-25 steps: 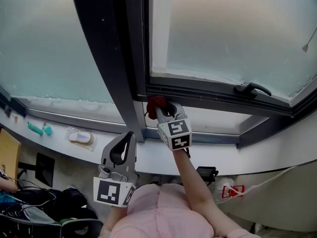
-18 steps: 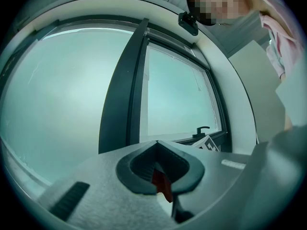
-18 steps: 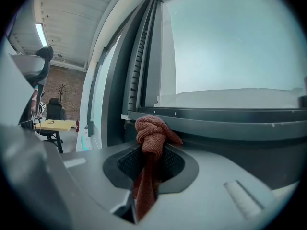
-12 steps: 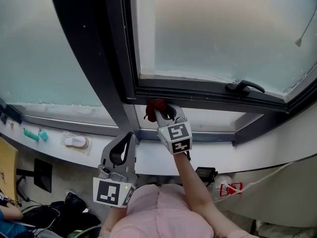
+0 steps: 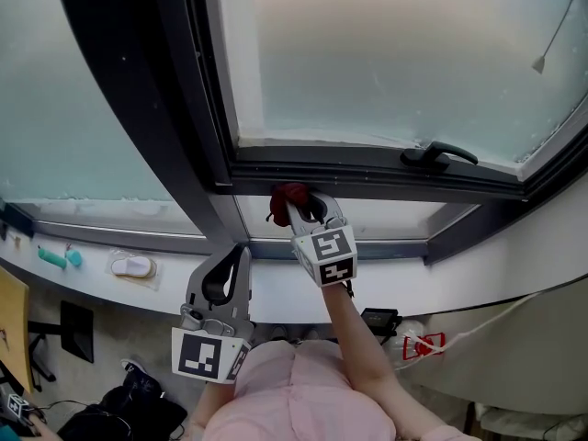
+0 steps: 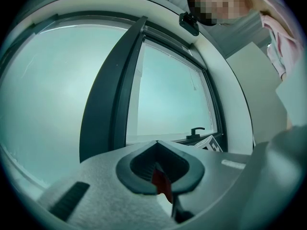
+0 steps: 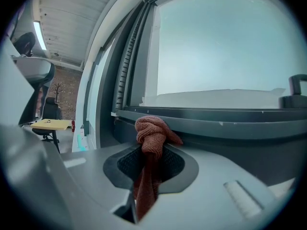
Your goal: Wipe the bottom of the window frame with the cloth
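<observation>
My right gripper (image 5: pixel 306 211) is shut on a bunched red cloth (image 5: pixel 288 196) and holds it against the dark bottom rail of the window frame (image 5: pixel 367 178), near its left end. In the right gripper view the knotted cloth (image 7: pixel 152 133) sticks out past the closed jaws of the right gripper (image 7: pixel 153 147) and touches the window frame (image 7: pixel 216 121). My left gripper (image 5: pixel 231 278) hangs lower, in front of the white sill, shut and holding nothing I can make out. A thin red sliver shows in the jaw gap of the left gripper (image 6: pixel 156 145).
A black window handle (image 5: pixel 439 154) sits on the rail to the right of the cloth. A thick dark mullion (image 5: pixel 147 108) rises on the left. The white sill (image 5: pixel 276 288) carries teal items (image 5: pixel 55 258) and a white object (image 5: pixel 131 266) at far left.
The cloth and right gripper have slid a little to the right along the bottom rail, away from the mullion and nearer the handle. The left gripper keeps its place.
</observation>
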A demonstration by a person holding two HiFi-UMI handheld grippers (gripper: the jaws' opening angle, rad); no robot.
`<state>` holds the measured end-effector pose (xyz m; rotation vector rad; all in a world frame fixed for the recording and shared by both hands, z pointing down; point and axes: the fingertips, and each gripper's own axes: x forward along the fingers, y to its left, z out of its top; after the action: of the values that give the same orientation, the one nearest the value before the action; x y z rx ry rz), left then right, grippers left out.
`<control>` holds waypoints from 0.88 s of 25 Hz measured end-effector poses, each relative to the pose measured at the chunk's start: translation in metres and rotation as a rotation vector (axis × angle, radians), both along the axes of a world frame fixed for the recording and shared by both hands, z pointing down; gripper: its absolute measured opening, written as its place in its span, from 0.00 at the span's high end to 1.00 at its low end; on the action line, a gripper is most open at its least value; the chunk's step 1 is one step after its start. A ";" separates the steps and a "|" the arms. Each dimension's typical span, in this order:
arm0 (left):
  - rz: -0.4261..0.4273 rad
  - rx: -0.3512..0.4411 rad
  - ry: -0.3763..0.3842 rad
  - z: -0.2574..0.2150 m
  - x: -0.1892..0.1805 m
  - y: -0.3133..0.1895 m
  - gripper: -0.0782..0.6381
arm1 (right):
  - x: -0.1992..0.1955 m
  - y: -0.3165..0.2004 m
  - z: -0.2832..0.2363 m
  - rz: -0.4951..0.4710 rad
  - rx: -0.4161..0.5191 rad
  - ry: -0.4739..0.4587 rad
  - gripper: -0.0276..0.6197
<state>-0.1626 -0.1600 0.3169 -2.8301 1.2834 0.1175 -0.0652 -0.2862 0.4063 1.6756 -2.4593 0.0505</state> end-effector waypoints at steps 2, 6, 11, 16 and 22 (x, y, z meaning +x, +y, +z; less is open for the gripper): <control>0.004 0.000 0.000 0.000 0.005 0.001 0.90 | 0.007 0.002 0.000 0.007 0.000 -0.002 0.86; 0.008 0.000 0.002 0.000 0.013 0.003 0.90 | 0.018 0.005 0.001 0.017 -0.002 -0.004 0.86; 0.010 0.001 0.002 -0.001 0.026 0.005 0.90 | 0.031 0.008 0.001 0.017 -0.001 -0.004 0.86; 0.008 0.002 0.001 -0.001 0.039 0.007 0.90 | 0.043 0.011 0.000 0.009 0.003 -0.004 0.86; 0.007 0.004 -0.003 -0.002 0.055 0.010 0.90 | 0.056 0.015 0.001 -0.002 0.007 0.008 0.86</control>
<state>-0.1078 -0.1502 0.3153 -2.8304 1.2715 0.1159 -0.0095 -0.2711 0.4073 1.6733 -2.4582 0.0347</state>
